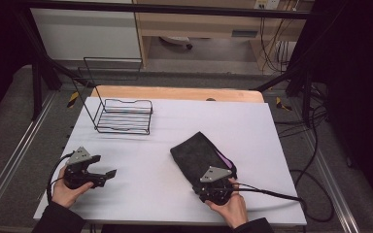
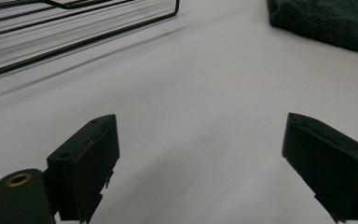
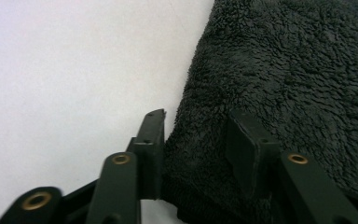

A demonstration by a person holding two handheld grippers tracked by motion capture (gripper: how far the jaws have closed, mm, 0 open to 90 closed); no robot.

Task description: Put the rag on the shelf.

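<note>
Right gripper sits at the near corner of a dark fleece towel, its jaws set either side of the fuzzy edge and pressing into the pile, one on the outer side against the table, the other on top of the cloth. Folded into a long oblong, the towel is black-green with a purple strip showing along its right edge; it lies right of centre on the white table, its long axis running from the near right to the far left. A black wire rack stands at the far left, nothing in it. Left gripper rests near the left edge, jaws wide, nothing between them.
</note>
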